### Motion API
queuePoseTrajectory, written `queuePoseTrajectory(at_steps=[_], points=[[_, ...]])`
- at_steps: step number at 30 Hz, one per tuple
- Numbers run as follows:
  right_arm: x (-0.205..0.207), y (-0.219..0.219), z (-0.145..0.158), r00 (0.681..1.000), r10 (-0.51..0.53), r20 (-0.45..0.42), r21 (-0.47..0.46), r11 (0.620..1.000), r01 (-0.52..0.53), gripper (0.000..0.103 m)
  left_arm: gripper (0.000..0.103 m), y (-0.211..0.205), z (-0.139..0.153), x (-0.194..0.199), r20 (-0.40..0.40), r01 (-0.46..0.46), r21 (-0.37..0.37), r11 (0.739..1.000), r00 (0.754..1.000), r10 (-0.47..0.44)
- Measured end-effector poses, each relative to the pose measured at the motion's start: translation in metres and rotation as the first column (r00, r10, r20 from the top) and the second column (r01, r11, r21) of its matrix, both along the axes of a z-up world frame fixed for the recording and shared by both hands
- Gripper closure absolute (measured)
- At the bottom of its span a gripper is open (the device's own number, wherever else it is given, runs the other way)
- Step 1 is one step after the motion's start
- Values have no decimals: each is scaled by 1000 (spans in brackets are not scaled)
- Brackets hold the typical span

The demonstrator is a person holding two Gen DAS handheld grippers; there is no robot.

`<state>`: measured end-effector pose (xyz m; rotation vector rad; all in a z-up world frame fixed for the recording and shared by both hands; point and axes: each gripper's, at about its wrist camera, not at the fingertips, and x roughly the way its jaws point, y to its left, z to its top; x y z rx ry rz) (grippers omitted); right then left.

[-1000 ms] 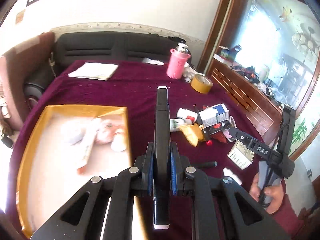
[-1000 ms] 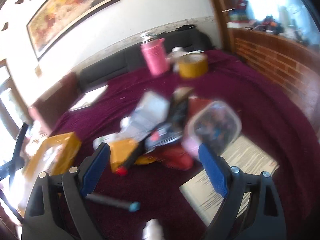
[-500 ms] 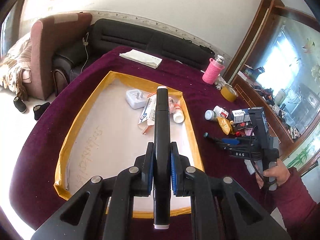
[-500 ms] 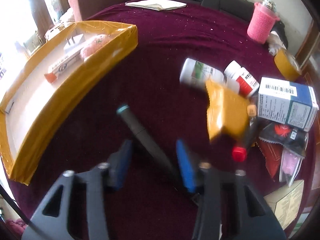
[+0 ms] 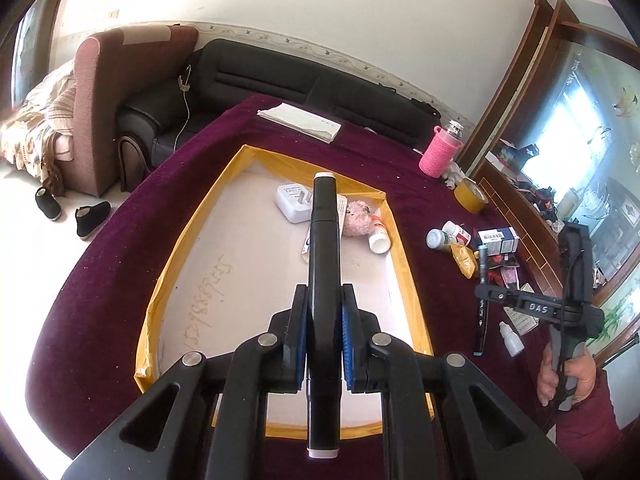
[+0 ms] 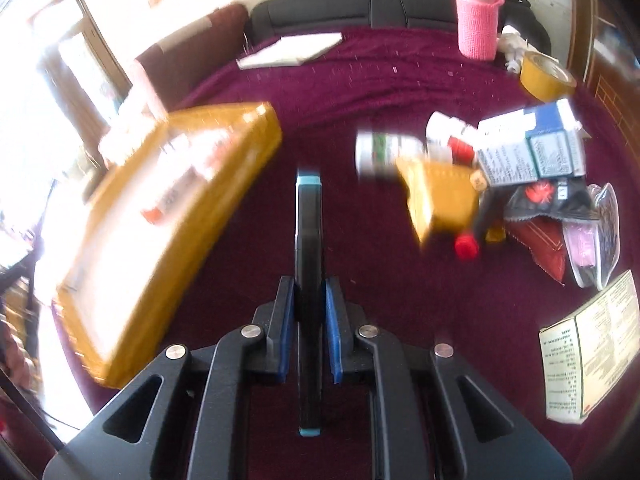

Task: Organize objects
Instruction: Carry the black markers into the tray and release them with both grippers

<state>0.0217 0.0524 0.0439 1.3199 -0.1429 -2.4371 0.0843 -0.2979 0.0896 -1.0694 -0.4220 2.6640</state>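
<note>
Left hand-held gripper is clamped on a black marker with white ends, held above the yellow-rimmed tray; the marker's long axis runs straight ahead along the fingers, far tip over the tray's far end. Most of the tray floor is bare; its four items crowd the far right corner: white charger, pink plush, small bottle and a tube partly hidden behind the marker. Right hand-held gripper is clamped on a black marker with blue ends, long axis also pointing forward, over the maroon desk in the open strip between the tray and the clutter pile. In that pile are two pill bottles, one blue-white box and one yellow packet. Further back are a tape roll and a pink-sleeved bottle. Right view is blurred.
</note>
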Motion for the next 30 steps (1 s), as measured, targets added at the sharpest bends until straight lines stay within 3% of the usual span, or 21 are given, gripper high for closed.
queuePoseTrajectory(at_steps=[7,13,18,22,27,30], points=[[9,-26,58,991,80,-107,-96,991,-90,90,91,-5,1,-16,4,-19,-32,999,1000,19],[-11,-72,81,979,178,-98,-152,970,-191,90,91,-6,3,-53,23,-10,-82,997,1000,12],[-51,-127,60,971,238,12,-179,956,-232,90,91,-4,-10,-94,62,-19,-151,988,998,29],[-69,-152,38,968,239,70,-133,964,-229,89,91,-5,-25,-118,113,-21,-171,985,993,41],[-64,-170,11,956,259,134,-27,966,-258,89,91,-3,-42,-140,174,6,-189,982,984,28],[-58,-170,0,955,245,168,-27,970,-244,89,91,1,-50,-152,219,25,-194,981,976,18]])
